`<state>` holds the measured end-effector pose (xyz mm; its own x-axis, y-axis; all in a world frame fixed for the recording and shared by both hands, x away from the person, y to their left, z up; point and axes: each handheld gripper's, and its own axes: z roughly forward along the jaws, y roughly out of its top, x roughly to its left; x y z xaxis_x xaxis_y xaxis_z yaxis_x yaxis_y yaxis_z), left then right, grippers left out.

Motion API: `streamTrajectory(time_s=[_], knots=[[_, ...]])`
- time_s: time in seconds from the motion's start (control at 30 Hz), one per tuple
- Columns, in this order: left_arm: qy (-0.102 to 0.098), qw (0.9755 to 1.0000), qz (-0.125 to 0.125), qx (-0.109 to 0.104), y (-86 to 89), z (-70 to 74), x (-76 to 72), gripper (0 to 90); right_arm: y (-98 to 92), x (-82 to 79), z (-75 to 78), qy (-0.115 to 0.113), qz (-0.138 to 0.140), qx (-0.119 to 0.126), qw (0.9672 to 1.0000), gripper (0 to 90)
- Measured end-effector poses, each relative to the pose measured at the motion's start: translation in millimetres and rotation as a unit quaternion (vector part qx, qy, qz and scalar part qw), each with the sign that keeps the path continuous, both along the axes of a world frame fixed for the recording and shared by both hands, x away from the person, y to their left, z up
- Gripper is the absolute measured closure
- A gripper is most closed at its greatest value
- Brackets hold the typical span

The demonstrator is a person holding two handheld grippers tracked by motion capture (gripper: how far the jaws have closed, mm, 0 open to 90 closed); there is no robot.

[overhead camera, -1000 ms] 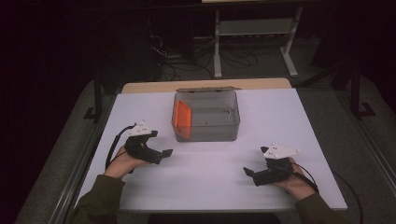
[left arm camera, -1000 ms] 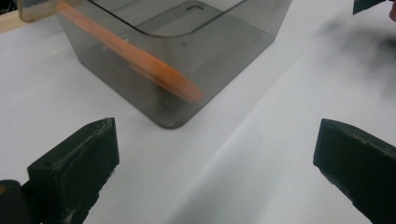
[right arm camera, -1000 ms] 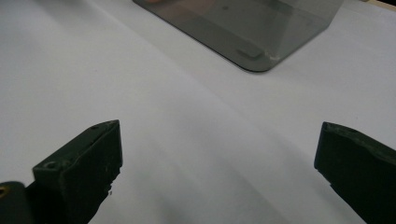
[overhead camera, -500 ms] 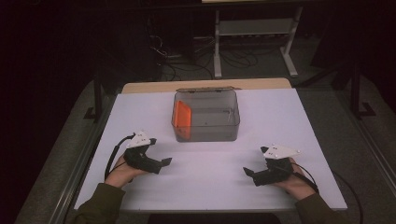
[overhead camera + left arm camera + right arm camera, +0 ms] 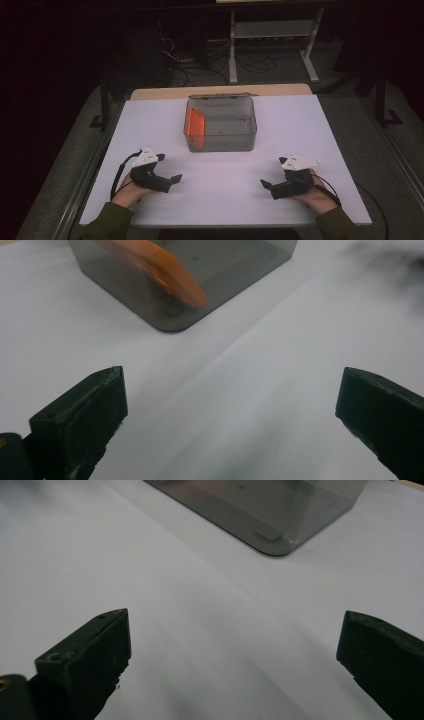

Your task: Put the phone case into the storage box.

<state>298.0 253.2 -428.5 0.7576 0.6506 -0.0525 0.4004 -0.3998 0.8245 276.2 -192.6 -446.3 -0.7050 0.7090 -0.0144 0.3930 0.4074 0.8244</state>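
Observation:
A clear grey plastic box point(image 5: 222, 145) stands in the middle of the white table, with an orange flat object point(image 5: 195, 125) leaning against its left wall inside. My left gripper point(image 5: 170, 181) rests on the table at the front left, open, with nothing between its jaws. It points at the box's near corner point(image 5: 175, 315), where the orange object point(image 5: 165, 270) shows through the wall. At the front right my right gripper point(image 5: 268, 187) is also open and empty, facing the box's other near corner point(image 5: 272, 540).
The white table top point(image 5: 225, 200) has bare room between the two grippers and the box. A wooden strip point(image 5: 220, 91) runs along the far edge. Beyond it stand a metal rack point(image 5: 272, 35) and floor cables point(image 5: 190, 60) in the dark.
My left gripper has drawn back toward the front edge of the table, staying open. The right gripper and the box have not moved.

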Motion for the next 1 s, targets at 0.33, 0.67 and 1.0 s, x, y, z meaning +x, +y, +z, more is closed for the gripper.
streamTrajectory(time_s=[0.33,0.67,1.0], knots=[[-0.001,1.0000,0.001,-0.006,0.4,-5.6,-5.8,0.0,0.0,0.1,0.0,-0.001,0.000,0.000,1.0000,0.5],[-0.007,1.0000,-0.005,0.003,3.1,-8.3,-4.6,0.0,-0.1,-0.1,-0.2,0.000,0.002,-0.001,1.0000,0.5],[-0.005,1.0000,-0.005,0.007,5.0,-8.6,-3.4,0.0,0.2,-0.1,-0.5,0.002,0.002,-0.001,1.0000,0.5]])
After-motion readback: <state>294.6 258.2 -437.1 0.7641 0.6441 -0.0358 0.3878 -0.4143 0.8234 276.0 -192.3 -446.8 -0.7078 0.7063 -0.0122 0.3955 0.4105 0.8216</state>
